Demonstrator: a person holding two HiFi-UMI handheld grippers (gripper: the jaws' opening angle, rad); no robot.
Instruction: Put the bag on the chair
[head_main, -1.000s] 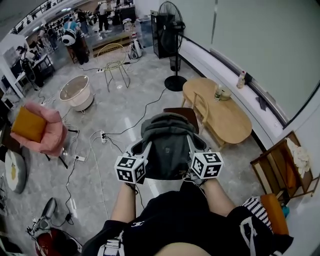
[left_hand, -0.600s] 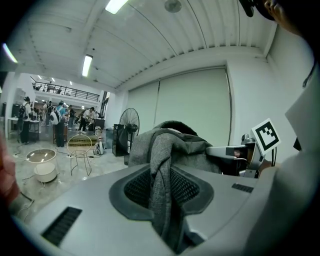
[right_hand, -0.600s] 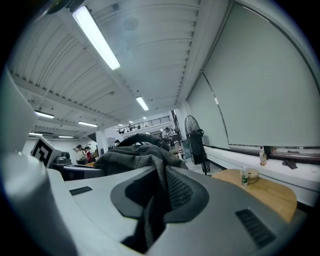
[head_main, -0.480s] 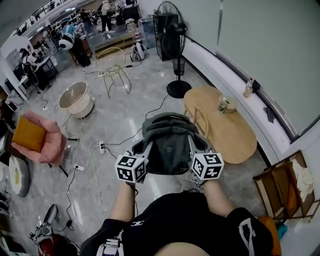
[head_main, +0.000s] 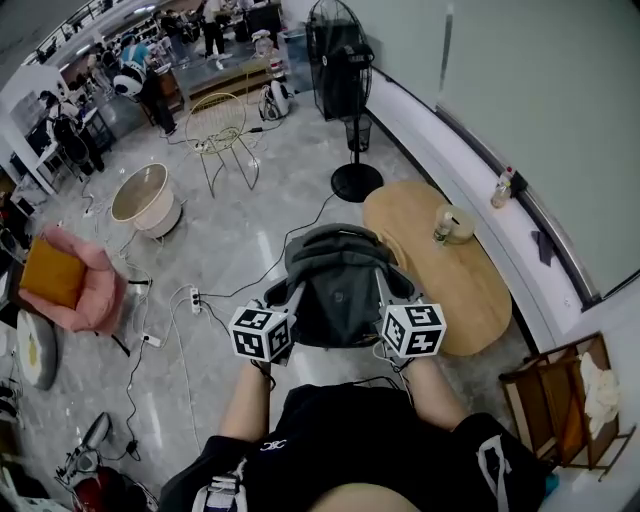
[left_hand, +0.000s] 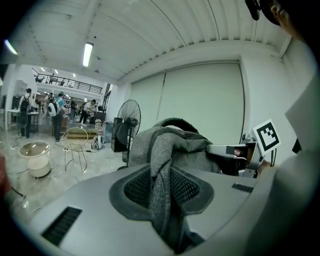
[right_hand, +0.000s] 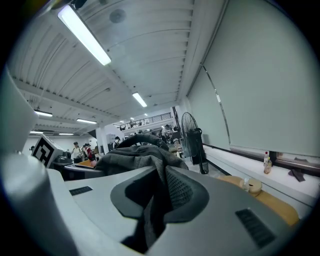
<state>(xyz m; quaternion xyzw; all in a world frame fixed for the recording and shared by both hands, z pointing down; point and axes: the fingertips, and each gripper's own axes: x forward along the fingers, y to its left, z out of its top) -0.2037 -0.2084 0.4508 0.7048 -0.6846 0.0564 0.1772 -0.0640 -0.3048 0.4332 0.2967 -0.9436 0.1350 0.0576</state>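
I hold a grey bag (head_main: 335, 285) up in front of the person's body, above the floor. My left gripper (head_main: 288, 298) is shut on a strap at the bag's left side. My right gripper (head_main: 386, 293) is shut on the bag's right side. In the left gripper view, a fold of grey bag fabric (left_hand: 161, 165) is pinched between the jaws of the left gripper (left_hand: 164, 200). The right gripper view shows grey bag fabric (right_hand: 150, 165) clamped in the right gripper (right_hand: 152, 205). A pink armchair (head_main: 95, 290) stands at the left and a yellow wire chair (head_main: 225, 125) farther back.
An oval wooden table (head_main: 460, 300) with a bottle and a bowl stands to the right of the bag. A standing fan (head_main: 345, 70) is behind it. A white tub (head_main: 140, 195), cables and a power strip (head_main: 195, 298) lie on the floor. A wooden rack (head_main: 560, 400) is at the lower right.
Both grips on the bag are unchanged. The scene has drifted: the table now lies lower and closer, and the wooden chair beside it has gone out of sight behind the bag.
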